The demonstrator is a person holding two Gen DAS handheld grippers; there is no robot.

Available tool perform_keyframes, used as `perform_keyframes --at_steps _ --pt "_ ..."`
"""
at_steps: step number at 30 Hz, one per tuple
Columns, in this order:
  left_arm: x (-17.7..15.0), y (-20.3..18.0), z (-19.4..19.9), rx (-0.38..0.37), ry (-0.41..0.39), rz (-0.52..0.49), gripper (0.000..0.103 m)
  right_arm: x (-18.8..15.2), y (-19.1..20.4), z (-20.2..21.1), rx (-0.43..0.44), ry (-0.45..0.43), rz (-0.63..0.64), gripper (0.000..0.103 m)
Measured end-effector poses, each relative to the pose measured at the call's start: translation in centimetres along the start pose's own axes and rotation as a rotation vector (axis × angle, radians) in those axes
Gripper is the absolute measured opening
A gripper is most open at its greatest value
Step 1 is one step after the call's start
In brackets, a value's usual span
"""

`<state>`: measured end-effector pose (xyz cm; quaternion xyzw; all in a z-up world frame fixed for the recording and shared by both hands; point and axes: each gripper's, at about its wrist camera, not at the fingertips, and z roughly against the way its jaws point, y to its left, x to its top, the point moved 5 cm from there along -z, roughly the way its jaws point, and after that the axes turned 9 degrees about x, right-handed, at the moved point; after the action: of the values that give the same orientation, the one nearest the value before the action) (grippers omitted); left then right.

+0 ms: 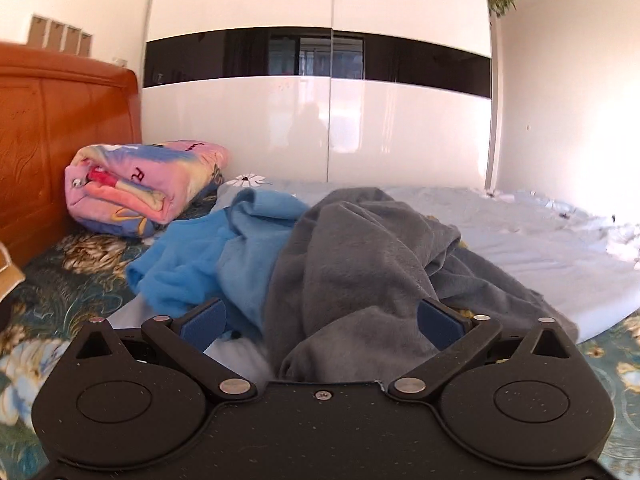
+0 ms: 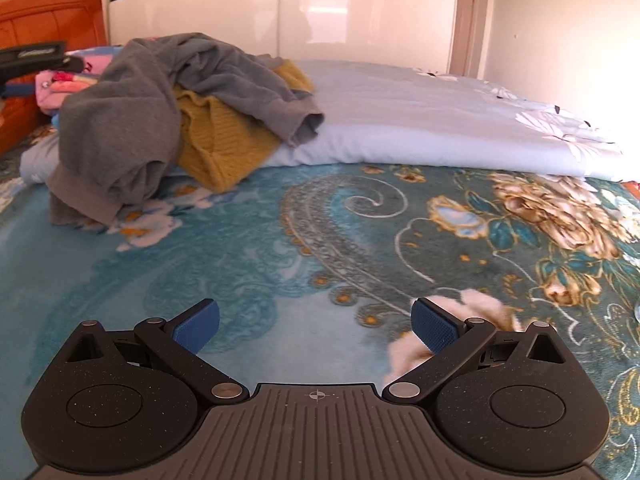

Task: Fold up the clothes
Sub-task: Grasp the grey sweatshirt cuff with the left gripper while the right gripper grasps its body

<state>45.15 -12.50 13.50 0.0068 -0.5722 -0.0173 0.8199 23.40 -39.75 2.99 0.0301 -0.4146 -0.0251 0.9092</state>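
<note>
A crumpled grey garment [image 1: 360,264] lies heaped on the bed, its near edge reaching between the wide-apart blue pads of my left gripper [image 1: 322,326], which is open. A bright blue garment [image 1: 208,252] lies bunched to its left. From the right wrist view the same grey garment [image 2: 132,120] drapes over a mustard-yellow knit [image 2: 224,140] at the far left. My right gripper [image 2: 316,324] is open over the teal floral blanket [image 2: 320,248], well short of the pile, nothing between its pads. The other gripper's black body [image 2: 36,58] shows at the left edge.
A folded pink and blue blanket [image 1: 140,188] rests against the orange wooden headboard [image 1: 52,136]. A pale blue sheet [image 2: 420,120] covers the far half of the bed. A glossy white wardrobe [image 1: 320,120] stands behind the bed.
</note>
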Motion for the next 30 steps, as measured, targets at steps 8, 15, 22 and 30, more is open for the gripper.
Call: perform_keyframes --at_steps 8,15,22,30 --pt "-0.7 -1.6 -1.0 -0.03 0.069 0.037 0.032 -0.9 -2.0 1.0 -0.009 -0.012 -0.035 0.103" --pt "-0.3 -3.5 -0.1 -0.084 0.083 0.044 0.0 -1.3 -2.6 3.0 -0.013 -0.031 -0.063 0.103" --pt "1.2 -6.6 6.3 -0.272 0.049 0.04 0.0 -1.3 -3.3 7.6 -0.041 -0.089 -0.107 0.103" --pt "-2.4 -7.8 11.4 -0.345 0.102 0.064 0.0 -3.2 -3.1 12.4 -0.046 -0.118 -0.127 0.103"
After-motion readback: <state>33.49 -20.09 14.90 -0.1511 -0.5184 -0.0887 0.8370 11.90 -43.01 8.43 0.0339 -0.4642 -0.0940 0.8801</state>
